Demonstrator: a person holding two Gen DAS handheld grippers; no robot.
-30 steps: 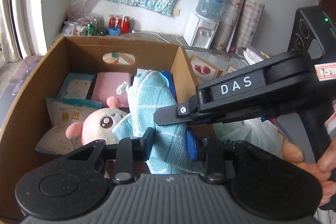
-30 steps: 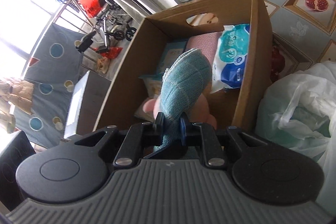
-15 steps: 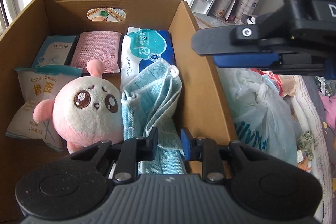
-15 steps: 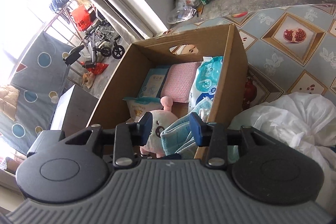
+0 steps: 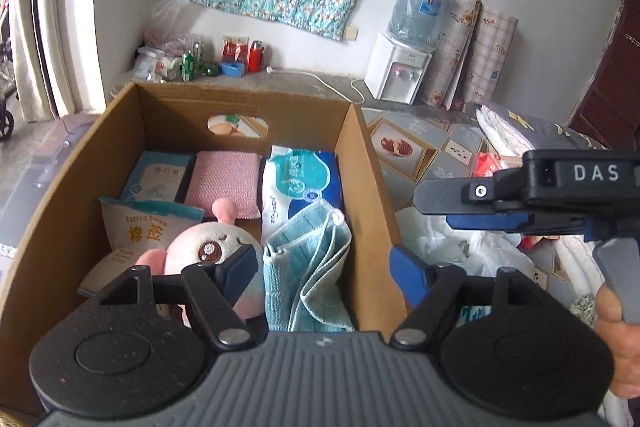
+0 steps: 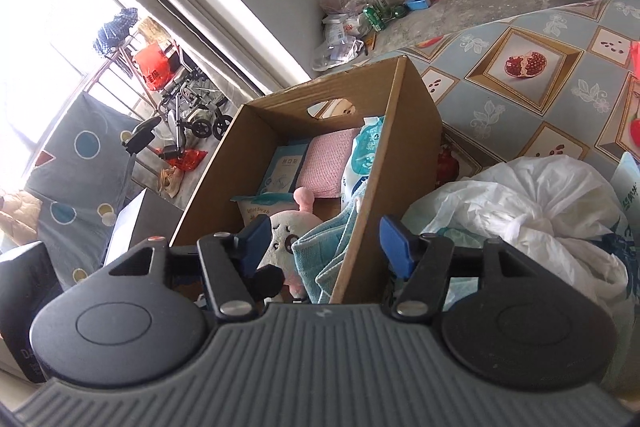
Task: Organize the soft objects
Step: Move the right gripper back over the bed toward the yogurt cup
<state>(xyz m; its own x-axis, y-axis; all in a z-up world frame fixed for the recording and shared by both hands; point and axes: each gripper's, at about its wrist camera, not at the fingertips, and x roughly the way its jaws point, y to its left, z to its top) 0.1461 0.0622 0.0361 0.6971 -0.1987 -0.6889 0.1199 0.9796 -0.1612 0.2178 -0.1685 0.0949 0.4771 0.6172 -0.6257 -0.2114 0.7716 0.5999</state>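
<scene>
A teal towel lies folded inside the cardboard box, against its right wall; it also shows in the right wrist view. Beside it sit a pink plush toy, a wipes pack, a pink cloth, a cotton swab bag and a small blue packet. My left gripper is open and empty above the box's near edge. My right gripper is open and empty, straddling the box's right wall; it shows from the side in the left wrist view.
A white plastic bag lies right of the box on a patterned mat. A water dispenser, rolled mats and bottles stand by the far wall. A wheelchair sits outside at left.
The right gripper let go of the teal towel, which dropped into the box, and pulled back. The left gripper opened wider and drew back and up from the box.
</scene>
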